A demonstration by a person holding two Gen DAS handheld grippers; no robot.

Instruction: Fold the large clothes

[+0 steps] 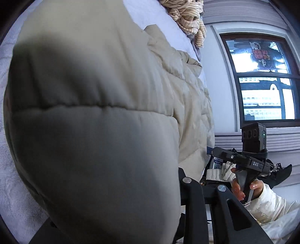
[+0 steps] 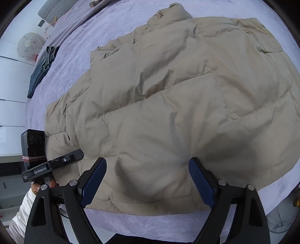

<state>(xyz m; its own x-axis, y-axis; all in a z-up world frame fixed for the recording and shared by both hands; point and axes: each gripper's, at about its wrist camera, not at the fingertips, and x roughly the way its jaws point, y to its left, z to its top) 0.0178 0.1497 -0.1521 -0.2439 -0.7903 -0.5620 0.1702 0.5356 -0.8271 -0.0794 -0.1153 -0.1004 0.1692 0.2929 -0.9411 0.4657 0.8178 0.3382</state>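
Observation:
A beige puffer jacket [image 2: 168, 93] lies spread on a lavender bedspread [image 2: 97, 32]. My right gripper [image 2: 148, 163] hovers over the jacket's near hem, open wide, its blue pads [image 2: 91, 182] clear of the fabric. My left gripper [image 2: 79, 154] is at the jacket's left edge. In the left wrist view a puffed fold of the jacket [image 1: 93, 122] bulges right against the lens and hides the fingertips. Only one finger arm [image 1: 193, 202] shows, drawn inward, so the jaws look shut on that fold. The right gripper [image 1: 217, 153] also shows there, in a hand.
Folded jeans [image 2: 41, 71] and a grey quilted pillow [image 2: 54, 9] lie at the bed's far left. A striped cloth heap [image 1: 187, 16] sits at the bed's far end. A window [image 1: 262, 80] is beyond. A white sleeve [image 1: 270, 200] holds the right gripper.

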